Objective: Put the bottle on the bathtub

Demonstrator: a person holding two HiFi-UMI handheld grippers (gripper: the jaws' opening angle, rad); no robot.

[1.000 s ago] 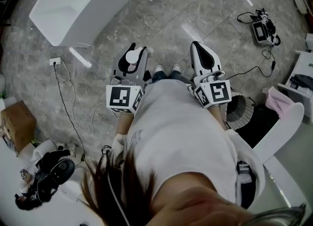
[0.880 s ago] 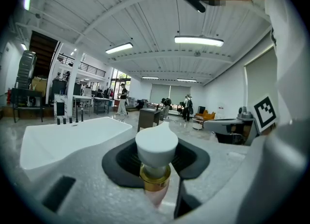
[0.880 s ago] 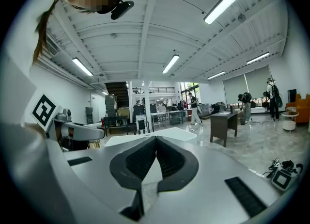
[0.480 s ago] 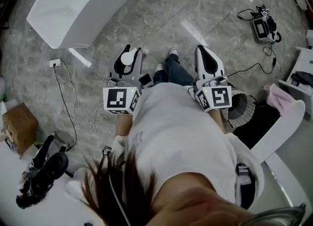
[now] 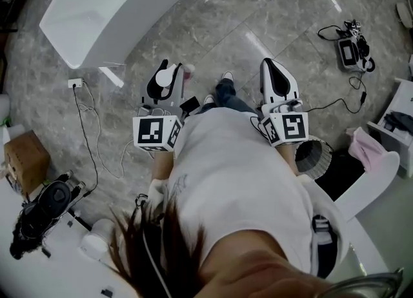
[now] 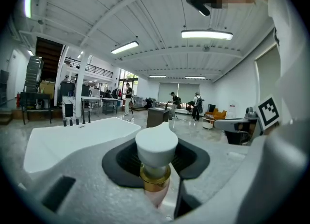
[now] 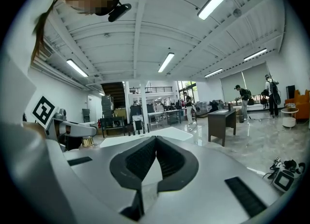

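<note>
The white bathtub [image 5: 103, 13] lies at the upper left of the head view, on the grey stone floor ahead of me. My left gripper [image 5: 169, 64] is shut on the bottle, held level at waist height, short of the tub. The bottle's white cap [image 6: 156, 144] and gold collar sit between the jaws, and its pink body [image 5: 188, 70] shows at the jaw side. In the left gripper view the bathtub [image 6: 72, 138] is ahead and to the left. My right gripper [image 5: 271, 63] is shut with nothing in it, its pads [image 7: 167, 156] pressed together.
A power strip [image 5: 73, 82] and its cable lie on the floor left of my feet. A cardboard box [image 5: 22, 160] and black equipment [image 5: 42, 208] sit at the left. A wired device [image 5: 352, 49] lies far right. A basket [image 5: 313, 156] and a white seat [image 5: 371, 173] stand at my right.
The person has stepped forward toward the bathtub, one foot leading. Both grippers moved along with the body and kept their hold. The black equipment at the lower left slid down the view.
</note>
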